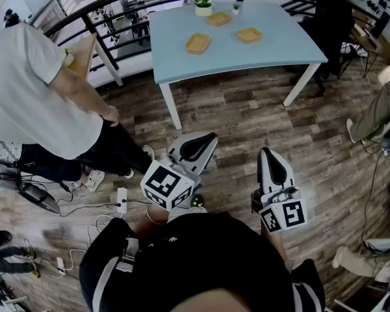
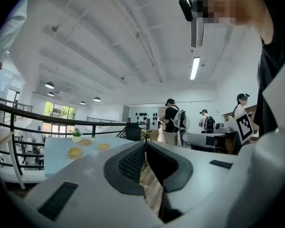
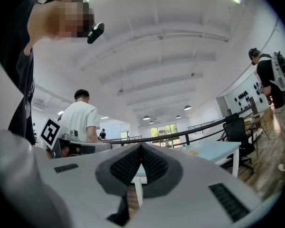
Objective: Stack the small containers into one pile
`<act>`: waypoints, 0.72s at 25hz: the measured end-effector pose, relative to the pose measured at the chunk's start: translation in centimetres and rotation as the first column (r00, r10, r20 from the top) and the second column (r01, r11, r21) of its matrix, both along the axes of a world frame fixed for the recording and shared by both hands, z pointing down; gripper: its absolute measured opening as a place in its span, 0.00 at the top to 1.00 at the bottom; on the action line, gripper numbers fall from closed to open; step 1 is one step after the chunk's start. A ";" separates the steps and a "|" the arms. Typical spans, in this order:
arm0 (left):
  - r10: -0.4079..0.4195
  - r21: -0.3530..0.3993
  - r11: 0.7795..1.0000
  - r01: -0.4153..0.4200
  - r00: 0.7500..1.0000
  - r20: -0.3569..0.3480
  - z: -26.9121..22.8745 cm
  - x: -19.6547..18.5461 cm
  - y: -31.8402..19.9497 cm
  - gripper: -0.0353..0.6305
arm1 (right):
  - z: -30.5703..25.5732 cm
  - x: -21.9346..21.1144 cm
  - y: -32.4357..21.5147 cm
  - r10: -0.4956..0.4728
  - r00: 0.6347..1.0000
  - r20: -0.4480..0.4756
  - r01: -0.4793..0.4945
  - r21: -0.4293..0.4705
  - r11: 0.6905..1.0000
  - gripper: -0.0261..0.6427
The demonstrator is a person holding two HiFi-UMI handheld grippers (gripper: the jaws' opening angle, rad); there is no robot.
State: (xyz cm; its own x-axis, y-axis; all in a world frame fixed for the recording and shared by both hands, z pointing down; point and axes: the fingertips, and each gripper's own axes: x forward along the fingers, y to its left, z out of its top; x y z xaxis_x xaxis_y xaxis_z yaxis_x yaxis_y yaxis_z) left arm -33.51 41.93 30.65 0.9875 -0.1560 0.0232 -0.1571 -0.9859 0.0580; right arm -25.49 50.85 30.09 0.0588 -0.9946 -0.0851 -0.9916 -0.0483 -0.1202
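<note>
Containers lie on the table, well beyond both closed jaws.

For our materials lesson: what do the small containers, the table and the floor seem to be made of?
Small containers: tan and matte, probably bamboo, wood or moulded fibre; too distant to be sure.
Table: smooth pale-blue top, likely painted or laminated board.
Floor: plank lines and grain suggest wood or wood-look laminate.
</note>
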 end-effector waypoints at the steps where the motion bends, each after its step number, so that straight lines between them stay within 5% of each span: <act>1: 0.001 0.002 1.000 -0.001 1.000 0.000 -0.1 0.0 -0.1 0.91 | -0.1 -0.1 -0.1 0.001 1.000 0.000 -0.001 0.001 1.000 0.96; 18: 0.010 -0.003 1.000 -0.010 1.000 0.011 0.2 -0.2 -0.8 0.91 | 0.0 -0.2 -0.4 0.017 0.998 0.063 -0.019 0.027 0.999 0.96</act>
